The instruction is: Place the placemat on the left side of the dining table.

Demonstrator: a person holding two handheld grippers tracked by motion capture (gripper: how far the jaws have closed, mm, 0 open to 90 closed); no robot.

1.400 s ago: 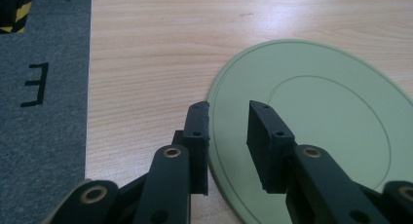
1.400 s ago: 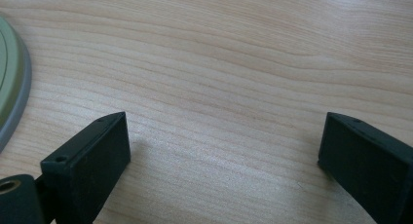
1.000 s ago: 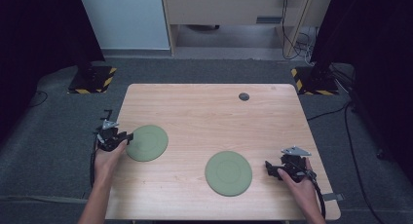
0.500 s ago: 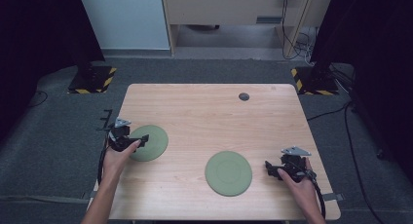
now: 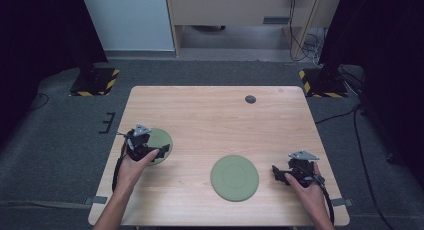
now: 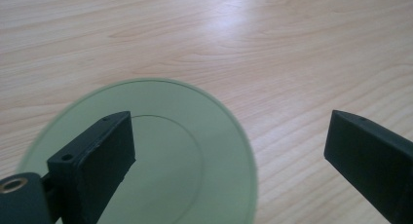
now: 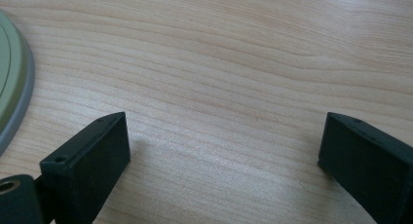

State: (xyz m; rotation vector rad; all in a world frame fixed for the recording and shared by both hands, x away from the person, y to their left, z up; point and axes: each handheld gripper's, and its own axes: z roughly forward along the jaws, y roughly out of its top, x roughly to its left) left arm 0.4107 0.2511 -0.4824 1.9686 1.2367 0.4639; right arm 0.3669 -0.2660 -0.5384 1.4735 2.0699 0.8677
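Green plates carry no readable writing; left gripper (image 5: 162, 151) and right gripper (image 5: 276, 171) fingers gape wide, holding nothing.

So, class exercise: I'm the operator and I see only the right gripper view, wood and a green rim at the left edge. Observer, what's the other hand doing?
Observer: The left gripper hovers over a smaller green plate at the table's left side, jaws open.
Operator: Is that my green rim?
Observer: No, yours is the larger green plate, lying between the two grippers.
Operator: Anything else on the table?
Observer: A small dark round spot near the far edge.
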